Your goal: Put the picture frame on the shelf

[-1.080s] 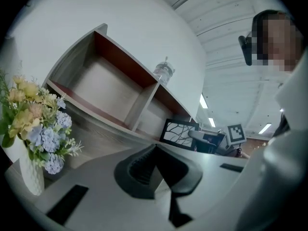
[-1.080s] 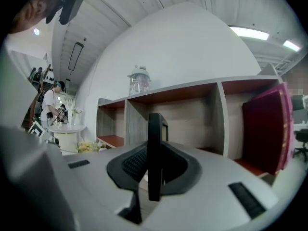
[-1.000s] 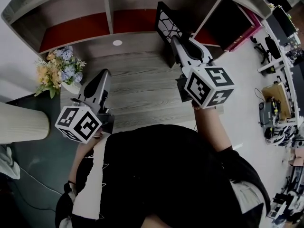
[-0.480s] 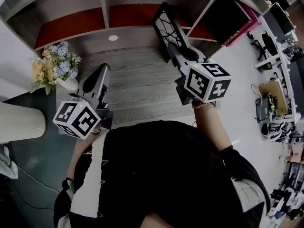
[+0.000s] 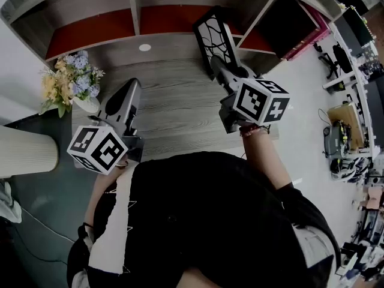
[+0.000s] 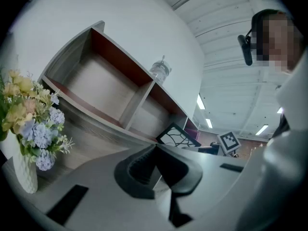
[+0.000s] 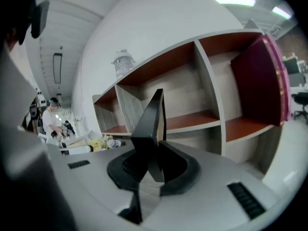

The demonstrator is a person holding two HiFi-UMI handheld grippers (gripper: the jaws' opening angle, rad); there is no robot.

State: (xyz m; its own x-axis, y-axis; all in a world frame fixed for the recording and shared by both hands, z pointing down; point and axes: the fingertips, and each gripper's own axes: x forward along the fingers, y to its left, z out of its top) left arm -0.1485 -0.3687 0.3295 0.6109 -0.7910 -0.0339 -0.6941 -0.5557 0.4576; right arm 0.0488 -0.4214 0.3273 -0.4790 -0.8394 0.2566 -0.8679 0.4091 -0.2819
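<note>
Black picture frame (image 5: 213, 33) sitting edge-on in right gripper (image 5: 220, 66), jaws clamping it, near shelf (image 5: 135, 8); left gripper (image 5: 130, 92) hovering clenched, empty.

A wood-grain shelf (image 5: 135, 8) with red-brown back panels stands against a plain white wall (image 6: 139, 28). A magenta panel (image 7: 262, 76) stands at its right end, and a glass jar (image 6: 160, 71) sits on top. In front of it runs a grey wood-grain tabletop (image 5: 174, 110), with a vase of flowers (image 5: 72, 83) at its left end. To the right lies pale floor (image 5: 303, 95), with desks and office chairs (image 5: 345, 56) beyond. Strip lights (image 6: 201, 101) glow along the white ceiling.
</note>
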